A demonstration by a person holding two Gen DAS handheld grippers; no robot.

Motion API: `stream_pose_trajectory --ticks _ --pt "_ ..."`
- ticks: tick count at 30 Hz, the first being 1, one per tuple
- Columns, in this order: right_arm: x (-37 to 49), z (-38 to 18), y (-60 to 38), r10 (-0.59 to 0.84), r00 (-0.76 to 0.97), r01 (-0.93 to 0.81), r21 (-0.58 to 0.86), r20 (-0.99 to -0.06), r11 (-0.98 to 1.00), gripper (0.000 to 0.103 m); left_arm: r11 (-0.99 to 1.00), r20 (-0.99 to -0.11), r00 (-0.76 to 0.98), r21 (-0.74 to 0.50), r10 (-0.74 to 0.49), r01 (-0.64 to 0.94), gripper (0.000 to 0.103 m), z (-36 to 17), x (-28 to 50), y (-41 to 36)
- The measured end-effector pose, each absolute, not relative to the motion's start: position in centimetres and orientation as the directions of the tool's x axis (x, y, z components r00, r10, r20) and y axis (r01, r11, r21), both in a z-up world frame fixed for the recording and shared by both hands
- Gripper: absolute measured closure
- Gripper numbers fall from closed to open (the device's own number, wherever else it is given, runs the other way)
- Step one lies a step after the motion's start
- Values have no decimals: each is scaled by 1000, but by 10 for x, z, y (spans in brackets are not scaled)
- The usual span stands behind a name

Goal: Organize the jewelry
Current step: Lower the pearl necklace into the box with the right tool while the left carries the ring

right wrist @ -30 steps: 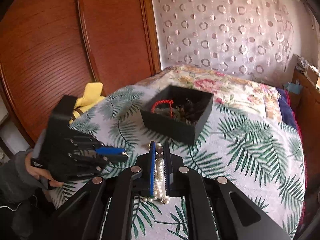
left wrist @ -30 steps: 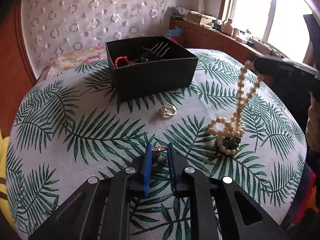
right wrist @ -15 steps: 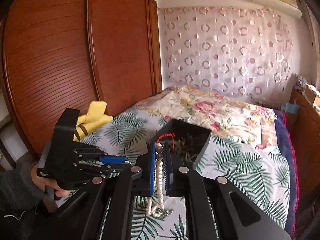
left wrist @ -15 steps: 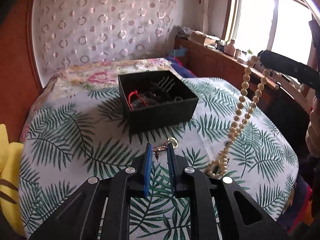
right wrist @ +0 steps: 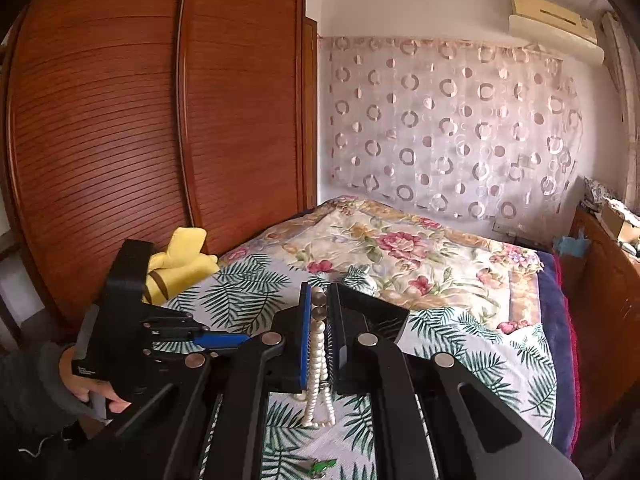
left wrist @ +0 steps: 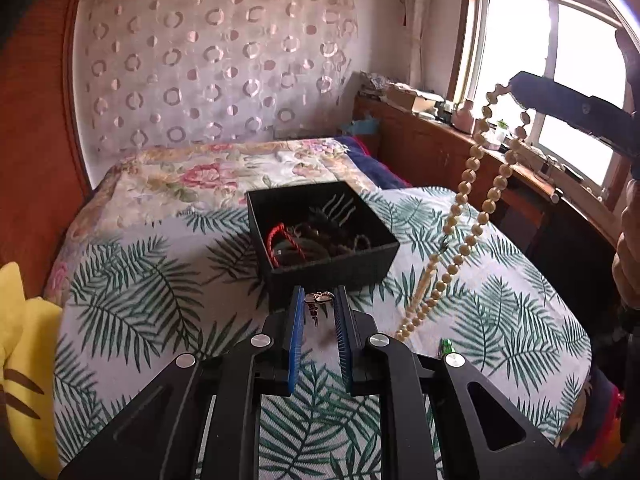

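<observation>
A black open box (left wrist: pixel 328 264) with a red cord and dark jewelry inside sits on the palm-leaf cloth (left wrist: pixel 140 292). My left gripper (left wrist: pixel 319 298) is shut on a small gold earring (left wrist: pixel 318 300), held in the air just short of the box's near wall. My right gripper (right wrist: pixel 319 300) is shut on a pearl necklace (right wrist: pixel 318 368) that hangs down from its fingers; in the left wrist view the necklace (left wrist: pixel 472 216) dangles to the right of the box. The box (right wrist: pixel 372 314) is partly hidden behind the right fingers.
A small green item (left wrist: pixel 446 346) lies on the cloth at the right, also seen in the right wrist view (right wrist: pixel 320 466). A yellow plush toy (right wrist: pixel 180 260) lies at the left edge. A floral bedspread (right wrist: pixel 400 248), a wooden wardrobe (right wrist: pixel 120 140) and a window-side cabinet (left wrist: pixel 440 148) surround the cloth.
Both grippers have risen. The pearl necklace has lifted off the cloth and hangs free. The left gripper has carried the earring up and toward the box. The gold ring has gone out of sight.
</observation>
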State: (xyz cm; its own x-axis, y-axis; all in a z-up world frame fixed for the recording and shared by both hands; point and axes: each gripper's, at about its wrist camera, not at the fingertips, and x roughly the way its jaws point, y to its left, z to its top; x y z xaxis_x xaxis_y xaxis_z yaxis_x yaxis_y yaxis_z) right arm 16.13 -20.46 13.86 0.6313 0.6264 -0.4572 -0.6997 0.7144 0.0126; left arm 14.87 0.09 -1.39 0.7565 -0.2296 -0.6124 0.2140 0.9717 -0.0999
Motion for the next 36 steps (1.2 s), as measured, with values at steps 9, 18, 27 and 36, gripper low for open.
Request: stream_pose_trajectory --ticks 9,18,27,36 --pt "183 156 -191 605 659 -682 -15 -448 731 94 975 -571 792 -77 -215 209 89 15 169 0" --pt "204 184 -177 607 684 -676 -41 -404 736 94 977 -567 798 -79 -206 197 89 22 190 2" --pt "246 152 -171 621 637 -697 3 -456 717 94 975 -591 776 -93 -218 203 89 7 221 4" --pt "280 62 -159 609 530 -718 70 -590 692 94 973 -625 748 -91 -223 214 89 -14 257 -2"
